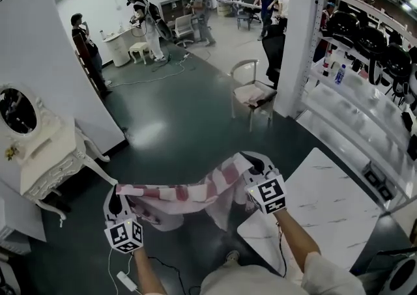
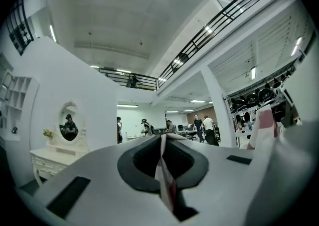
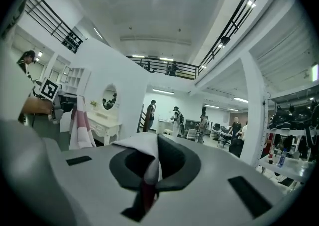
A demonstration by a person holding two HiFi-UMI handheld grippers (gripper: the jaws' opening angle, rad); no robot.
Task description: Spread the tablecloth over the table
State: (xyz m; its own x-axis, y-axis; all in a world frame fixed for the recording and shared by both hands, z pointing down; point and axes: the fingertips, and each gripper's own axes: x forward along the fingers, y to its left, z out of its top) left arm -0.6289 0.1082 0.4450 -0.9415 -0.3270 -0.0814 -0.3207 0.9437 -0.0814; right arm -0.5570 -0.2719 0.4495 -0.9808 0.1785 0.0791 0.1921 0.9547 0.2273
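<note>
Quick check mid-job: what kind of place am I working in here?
Likely a large hall staged with mock room sets, not a home: a white vanity, a marble-top table, and a railed mezzanine overhead.

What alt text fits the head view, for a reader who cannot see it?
A person holds a red-and-white checked tablecloth stretched in the air between the left gripper and the right gripper, each shut on an edge. The white marble-patterned table at lower right is not yet covered; a white chair and a white dressing table with an oval mirror stand beyond.
</note>
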